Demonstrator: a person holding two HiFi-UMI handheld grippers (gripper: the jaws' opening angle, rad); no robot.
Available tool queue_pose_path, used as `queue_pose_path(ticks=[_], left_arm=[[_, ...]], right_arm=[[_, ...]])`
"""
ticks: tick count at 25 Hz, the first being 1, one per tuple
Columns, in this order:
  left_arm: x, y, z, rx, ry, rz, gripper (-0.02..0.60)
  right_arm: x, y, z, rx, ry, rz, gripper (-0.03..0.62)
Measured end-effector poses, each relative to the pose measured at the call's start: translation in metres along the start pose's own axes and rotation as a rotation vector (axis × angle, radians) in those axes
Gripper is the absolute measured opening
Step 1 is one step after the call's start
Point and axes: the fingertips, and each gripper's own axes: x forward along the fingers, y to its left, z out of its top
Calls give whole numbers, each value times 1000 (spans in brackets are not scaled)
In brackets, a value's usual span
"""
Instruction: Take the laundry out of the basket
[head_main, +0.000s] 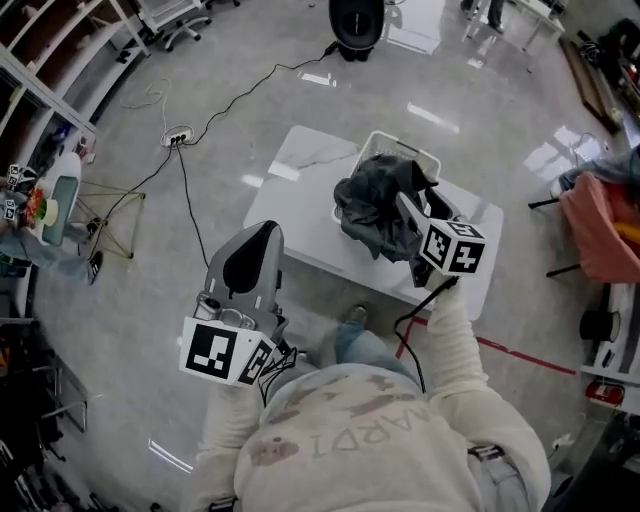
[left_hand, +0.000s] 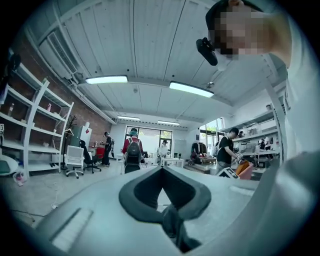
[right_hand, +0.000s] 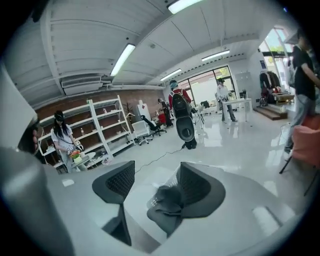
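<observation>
Left tongs (left_hand: 161, 171): I see the tips pressed together with nothing between them, held low, near my body. Right tongs (right_hand: 157, 170): spread wide, with dark laundry (head_main: 375, 205) against one jaw, unclamped. The laundry is heaped in the white basket (head_main: 385, 140) on the counter (head_main: 300, 225).

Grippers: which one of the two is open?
The right gripper. Its jaws stand apart, close to the dark laundry in the white basket. The left gripper has its jaws together with nothing between them.
</observation>
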Motion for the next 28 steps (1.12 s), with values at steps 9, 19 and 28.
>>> queue_pose_path(ticks=[9,19,28], left_arm=[[-1,-22,8,5,-53,-128,0],[-112,-96,21,-7,-142,-455,0],[-234,-129,30,24,-143,-656,0]], right_arm=[[-147,103,77,-118,-465,177,106],[-359,258,26,-208,-835,91,28],[-402,377,-65,-344,-689,-23,28]])
